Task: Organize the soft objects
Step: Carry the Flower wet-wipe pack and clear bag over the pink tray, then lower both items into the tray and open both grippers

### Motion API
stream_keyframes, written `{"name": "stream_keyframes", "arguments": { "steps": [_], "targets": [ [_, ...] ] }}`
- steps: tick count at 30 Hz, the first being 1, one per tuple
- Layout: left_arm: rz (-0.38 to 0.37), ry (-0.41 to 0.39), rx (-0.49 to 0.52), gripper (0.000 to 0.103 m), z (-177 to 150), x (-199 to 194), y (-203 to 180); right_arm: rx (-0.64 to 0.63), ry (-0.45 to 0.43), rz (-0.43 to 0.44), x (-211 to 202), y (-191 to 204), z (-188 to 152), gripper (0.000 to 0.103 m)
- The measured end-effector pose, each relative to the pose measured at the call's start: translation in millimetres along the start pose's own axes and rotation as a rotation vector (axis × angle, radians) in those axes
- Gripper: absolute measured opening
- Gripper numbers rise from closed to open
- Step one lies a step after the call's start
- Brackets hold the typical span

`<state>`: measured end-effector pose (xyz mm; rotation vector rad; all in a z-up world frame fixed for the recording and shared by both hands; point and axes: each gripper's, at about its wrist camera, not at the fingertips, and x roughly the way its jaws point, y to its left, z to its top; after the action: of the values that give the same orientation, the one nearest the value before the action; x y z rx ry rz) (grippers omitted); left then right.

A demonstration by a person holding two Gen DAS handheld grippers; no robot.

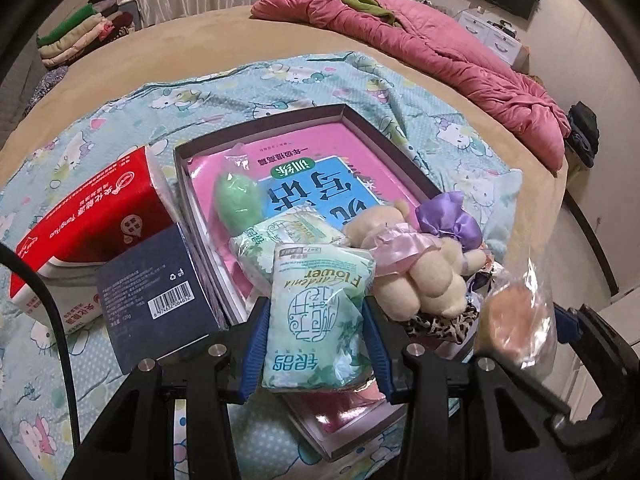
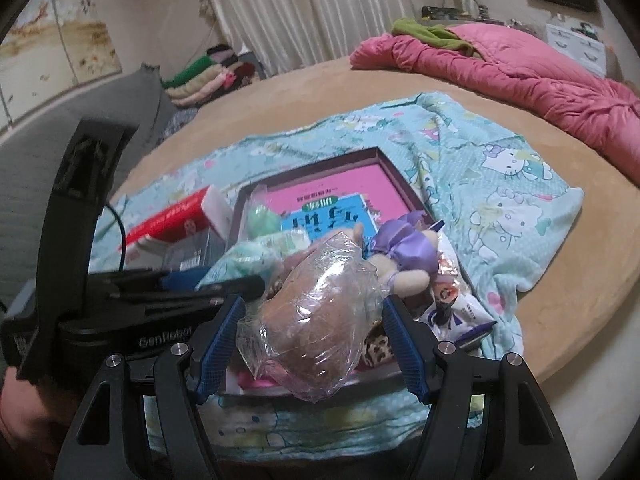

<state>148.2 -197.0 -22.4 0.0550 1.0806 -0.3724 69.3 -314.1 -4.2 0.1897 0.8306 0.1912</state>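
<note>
Green tissue pack clamped between the left gripper fingers, held over the near end of the box on the bed. Right gripper squeezes a clear bag with something brown inside, also above the box's near end, just right of the left tool.

Left view only: second tissue pack and green puff lying in the box on a pink-blue book; cream plush with purple bow at the box's right edge. Right view only: white snack packet on the sheet beside the box, and the left tool's body marked "GenRobot".

Readable: "Flower" on the held pack, upside down. Red carton and navy box with barcode sit left of the box; Chinese text too small.

Both tools point forward toward the pink quilt, roughly level, side by side.
</note>
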Motion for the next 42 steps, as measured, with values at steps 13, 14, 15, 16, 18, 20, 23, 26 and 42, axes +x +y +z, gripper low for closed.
{"name": "stream_keyframes", "arguments": {
  "steps": [13, 14, 15, 16, 18, 20, 23, 26, 42],
  "targets": [
    [-0.02, 0.032, 0.013, 0.045, 5, 9, 5, -0.04, 0.099, -0.028, 21, 2, -7, 0.072],
    [-0.022, 0.04, 0.024, 0.045, 5, 10, 4, -0.044, 0.103, -0.032, 24, 2, -8, 0.072],
    [-0.021, 0.042, 0.03, 0.045, 5, 11, 3, -0.052, 0.106, -0.037, 27, 2, -8, 0.072],
    [-0.02, 0.045, 0.036, 0.045, 5, 12, 2, -0.06, 0.11, -0.042, 30, 2, -8, 0.072],
    [-0.022, 0.051, 0.046, 0.045, 4, 13, 0, -0.069, 0.114, -0.045, 37, 0, -7, 0.072],
    [-0.023, 0.061, 0.056, 0.045, 5, 14, -1, -0.07, 0.128, -0.043, 47, -4, -7, 0.072],
    [-0.027, 0.068, 0.059, 0.045, 5, 16, 0, -0.08, 0.127, -0.051, 55, -6, -6, 0.072],
    [-0.032, 0.073, 0.054, 0.046, 6, 17, 3, -0.122, 0.124, -0.079, 62, -2, -3, 0.072],
    [-0.029, 0.076, 0.043, 0.046, 7, 19, 3, -0.163, 0.112, -0.116, 72, 3, -5, 0.075]
  ]
}}
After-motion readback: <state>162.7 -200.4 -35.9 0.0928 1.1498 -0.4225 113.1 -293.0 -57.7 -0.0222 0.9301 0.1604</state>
